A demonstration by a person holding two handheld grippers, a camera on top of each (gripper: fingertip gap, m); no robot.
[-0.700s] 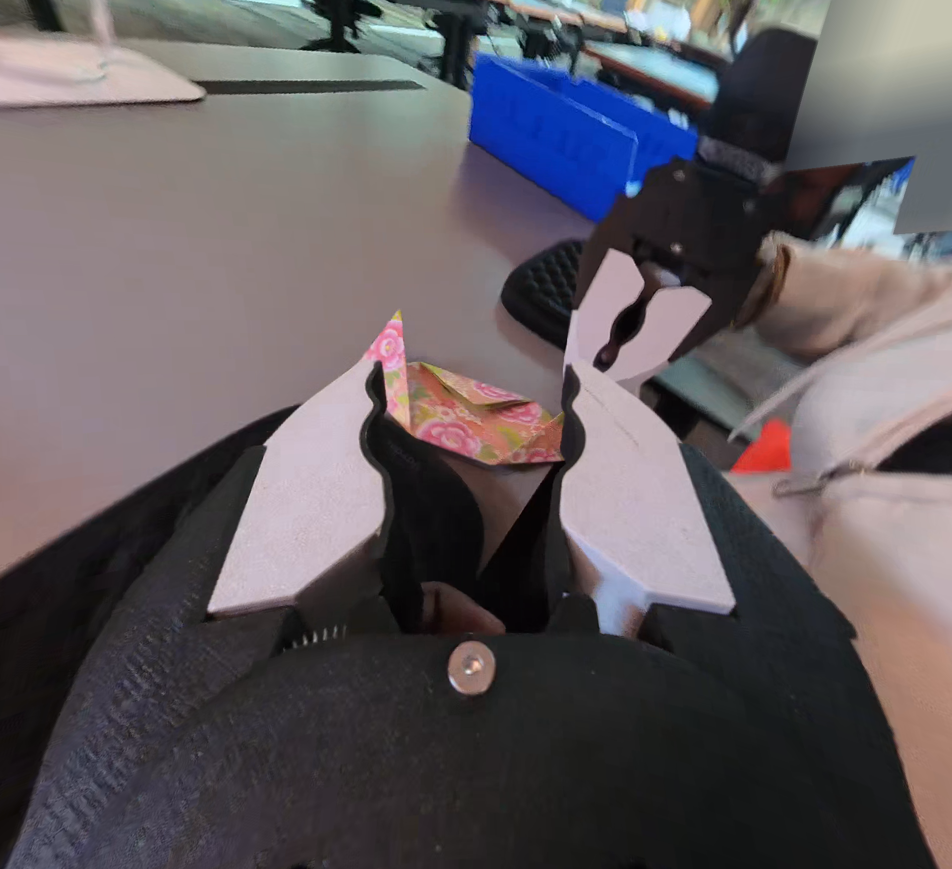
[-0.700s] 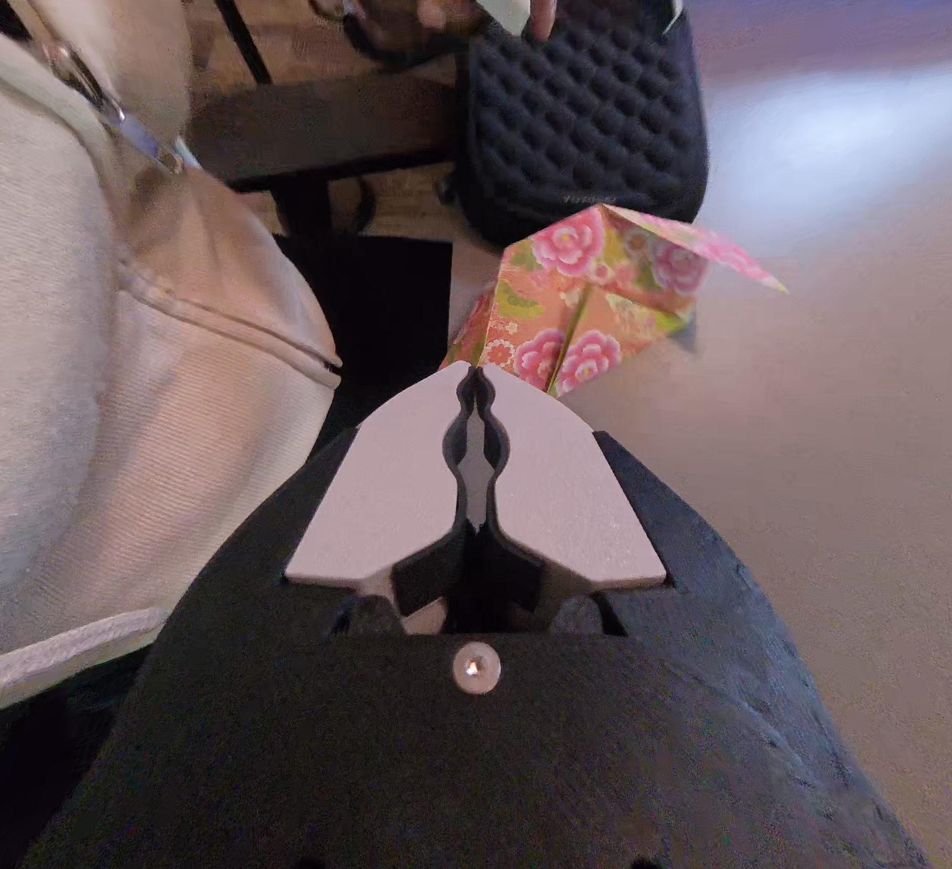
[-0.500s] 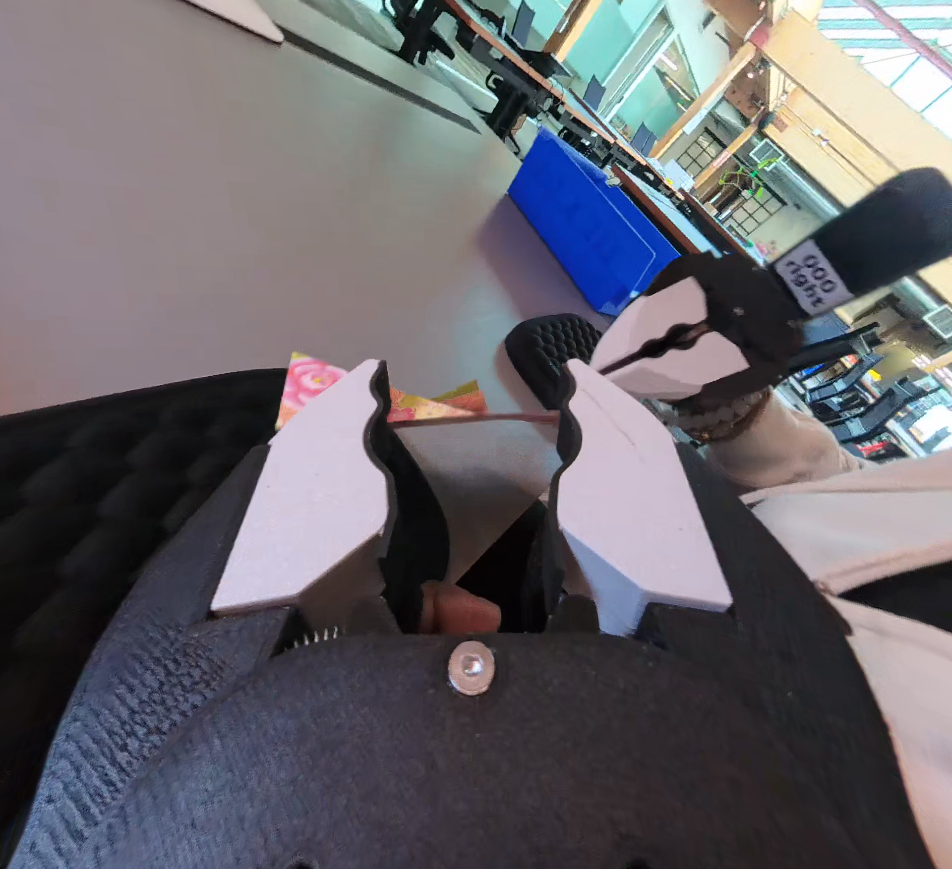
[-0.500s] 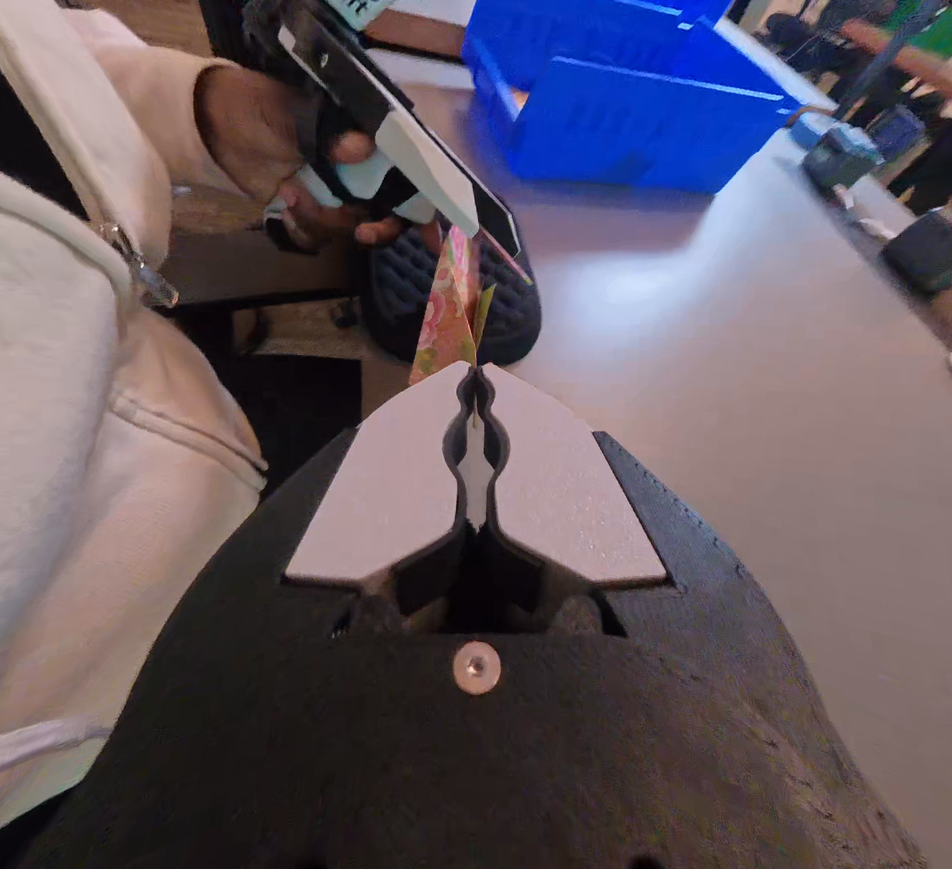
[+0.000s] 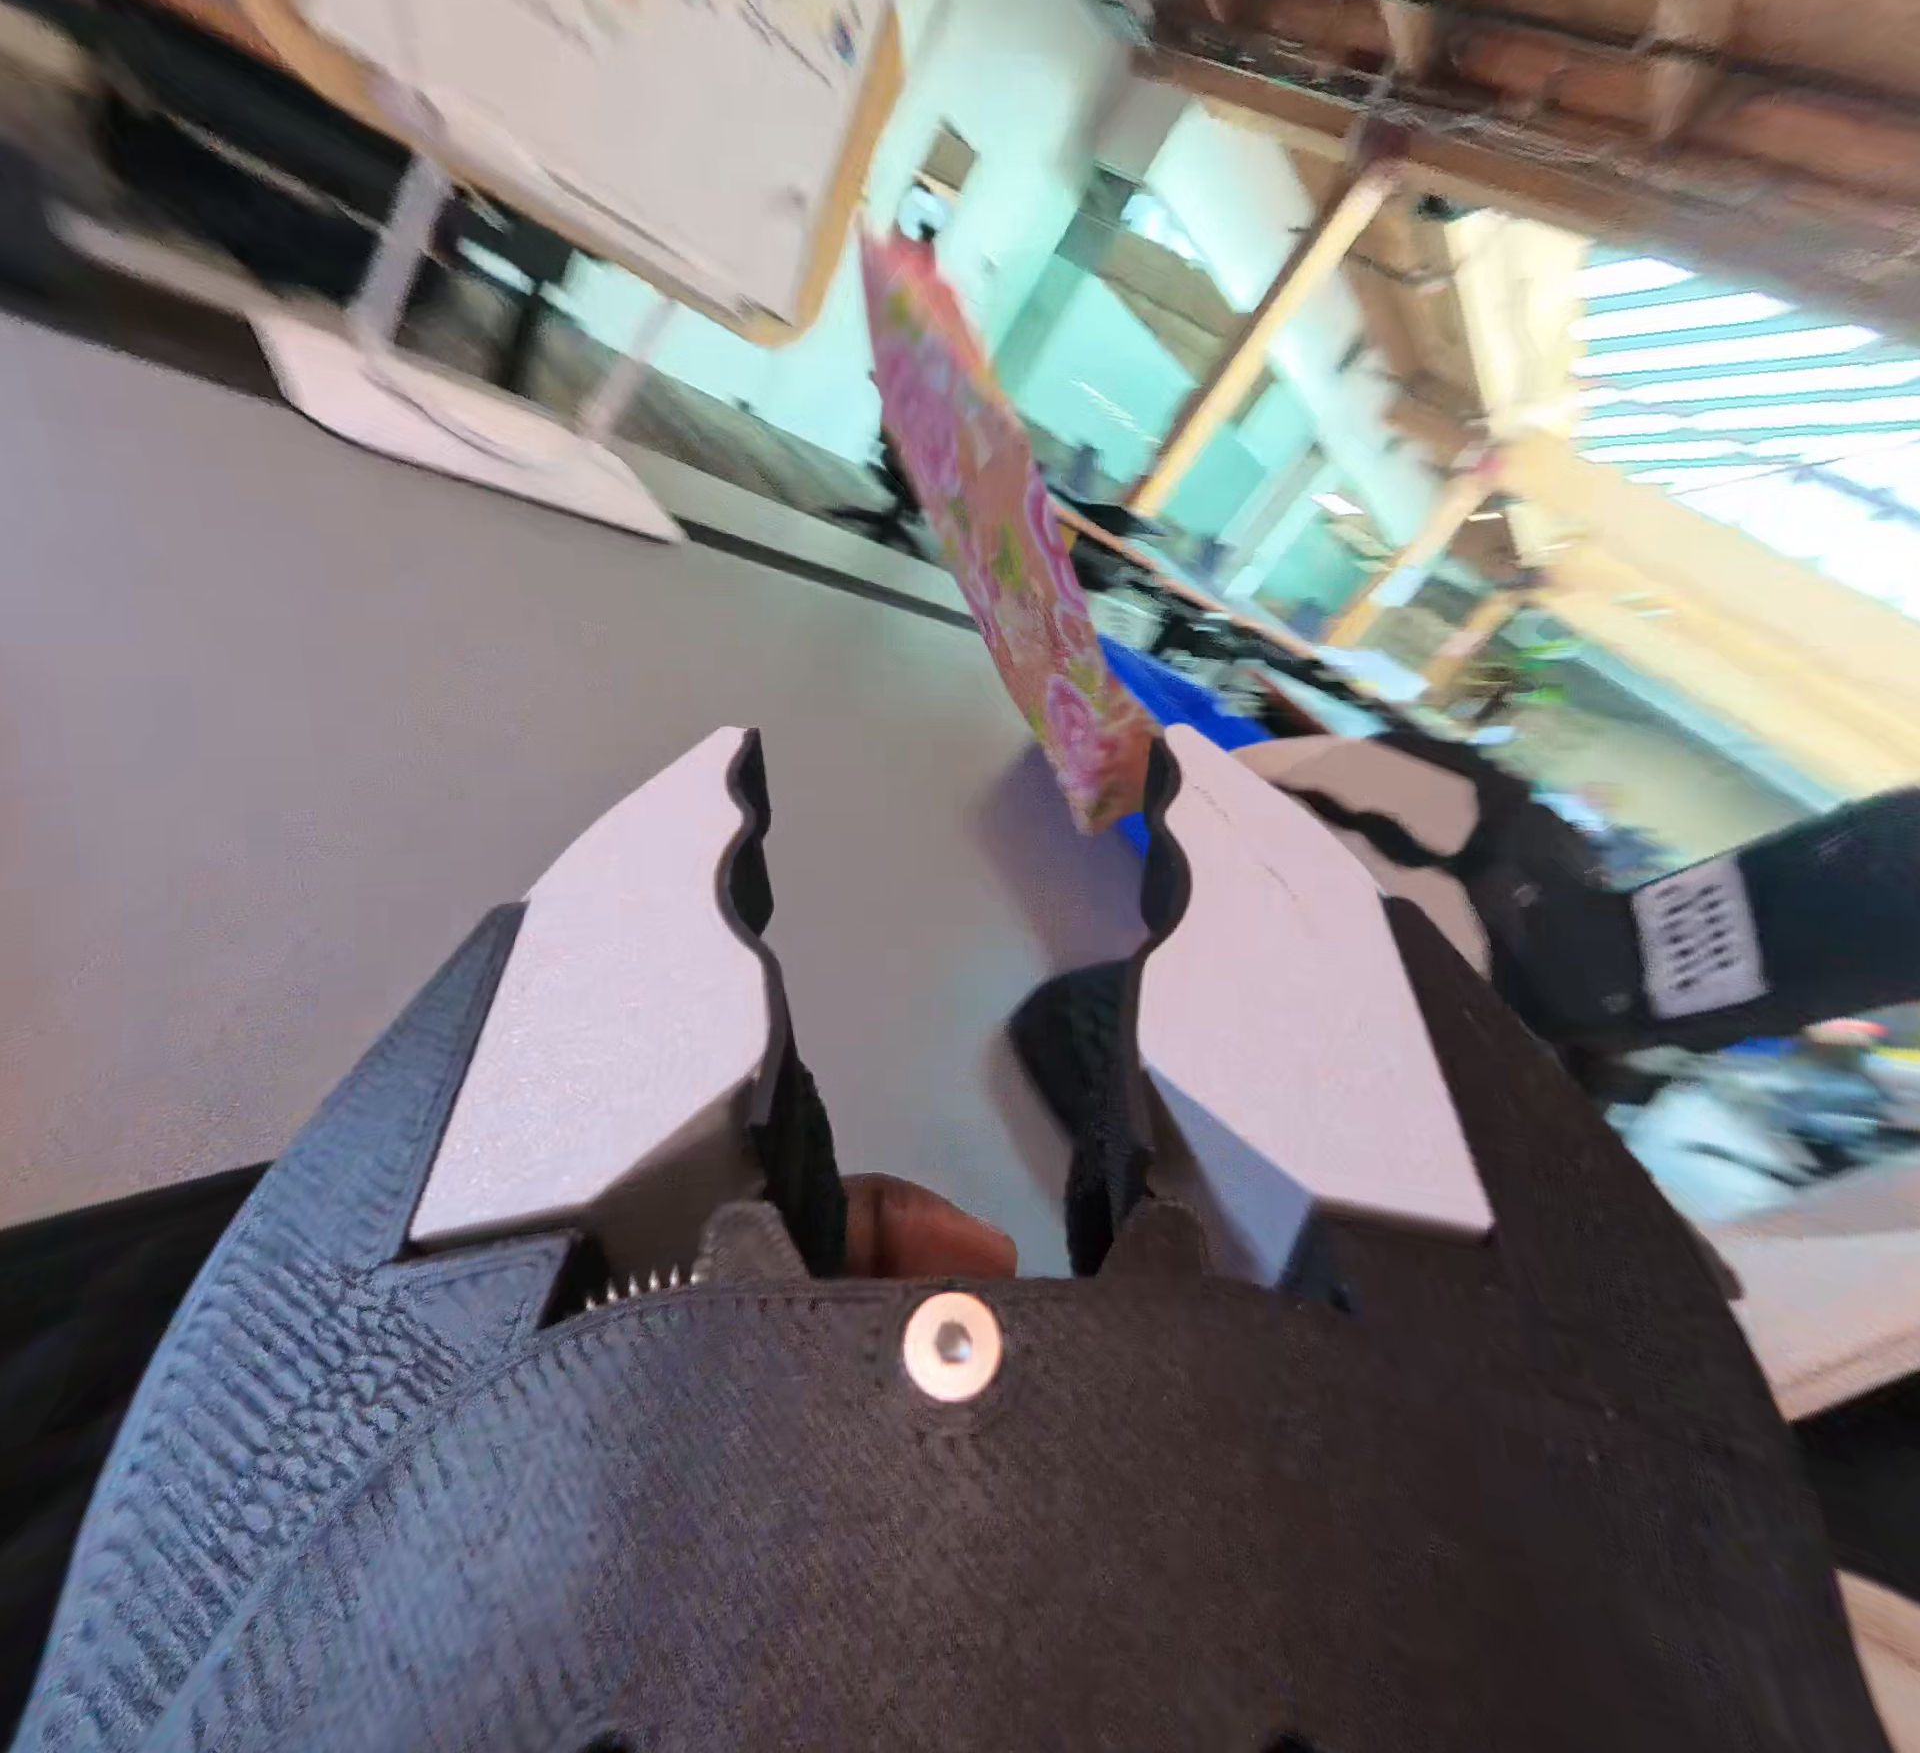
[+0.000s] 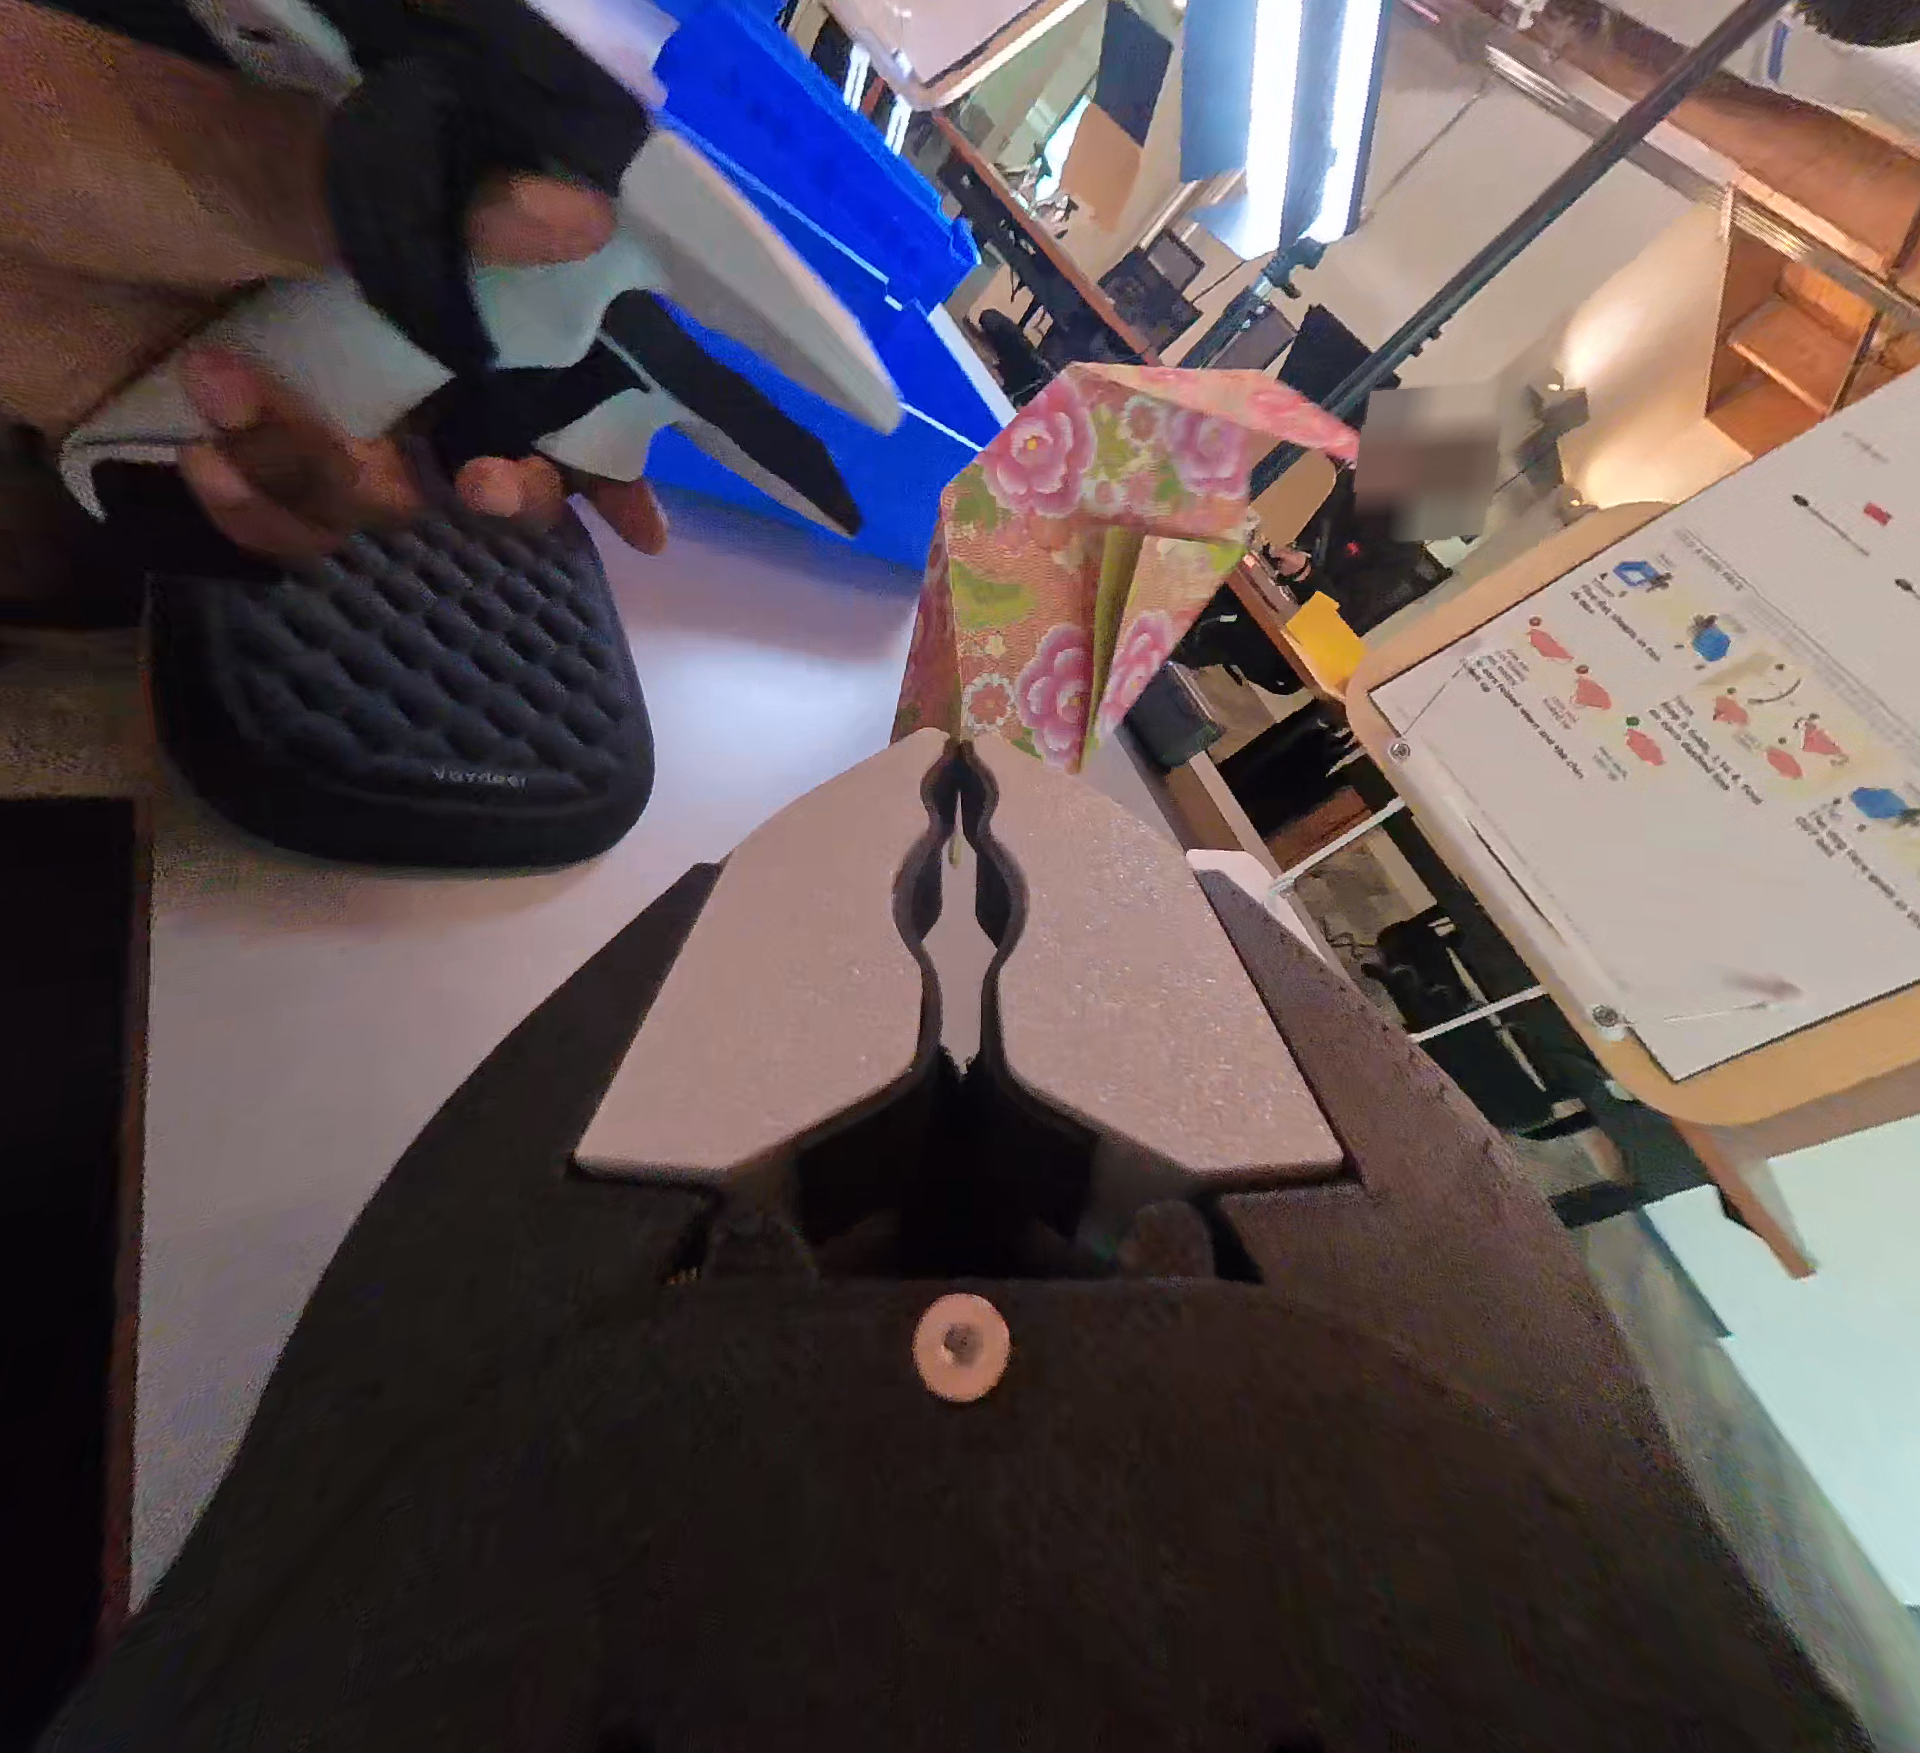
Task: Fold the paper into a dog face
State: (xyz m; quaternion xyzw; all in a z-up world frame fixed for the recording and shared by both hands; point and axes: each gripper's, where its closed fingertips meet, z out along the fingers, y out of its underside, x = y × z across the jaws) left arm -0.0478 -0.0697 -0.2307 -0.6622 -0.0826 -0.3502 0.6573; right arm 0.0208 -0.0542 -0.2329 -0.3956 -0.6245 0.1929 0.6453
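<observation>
The folded pink floral paper [image 6: 1081, 560] is held up in the air above the grey table [image 6: 436, 976]. My right gripper [image 6: 956, 753] is shut on its lower corner. The paper also shows in the left wrist view [image 5: 987, 540], standing nearly edge-on just beyond my left gripper's right fingertip. My left gripper [image 5: 951, 753] is open and empty, tilted upward over the table [image 5: 364, 768]. It shows in the right wrist view [image 6: 831, 446] at the upper left, a little apart from the paper. The right gripper [image 5: 1382, 820] shows at the right of the left wrist view.
A black quilted pad [image 6: 405, 685] lies at the table's near edge. Blue bins [image 6: 821, 176] stand at the back. A board with pictured steps [image 6: 1683, 727] stands at the right, blurred in the left wrist view [image 5: 613, 62].
My right gripper has lifted the paper off the table and raised it upright. Both grippers have tilted upward. The left gripper stays open.
</observation>
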